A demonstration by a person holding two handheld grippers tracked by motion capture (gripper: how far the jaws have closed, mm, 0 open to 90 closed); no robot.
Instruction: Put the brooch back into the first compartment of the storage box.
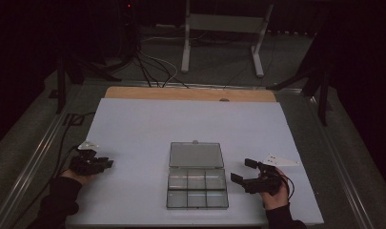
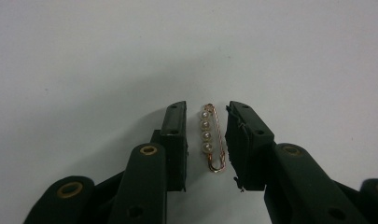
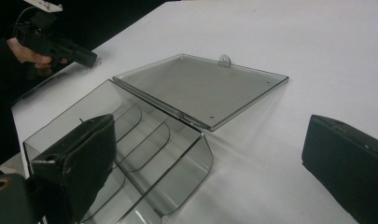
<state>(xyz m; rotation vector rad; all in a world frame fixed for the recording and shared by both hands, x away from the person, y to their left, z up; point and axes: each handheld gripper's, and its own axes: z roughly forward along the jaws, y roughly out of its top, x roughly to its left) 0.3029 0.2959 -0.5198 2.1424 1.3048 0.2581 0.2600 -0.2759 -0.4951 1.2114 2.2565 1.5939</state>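
A small gold safety pin with several pearl beads lies on the white table sheet. My left gripper straddles it, and a narrow gap shows between the pin and each pad, so the jaws are open. In the high view that gripper rests at the sheet's left edge. A clear compartment box sits at the front centre with its lid laid flat open behind it. My right gripper stands just right of the box, jaws wide open and empty; its own view looks across the box and lid.
The white sheet covers a wooden tabletop whose bare strip shows at the far edge. Cables and a white stand are on the dark floor beyond. The left hand and its gripper appear past the box.
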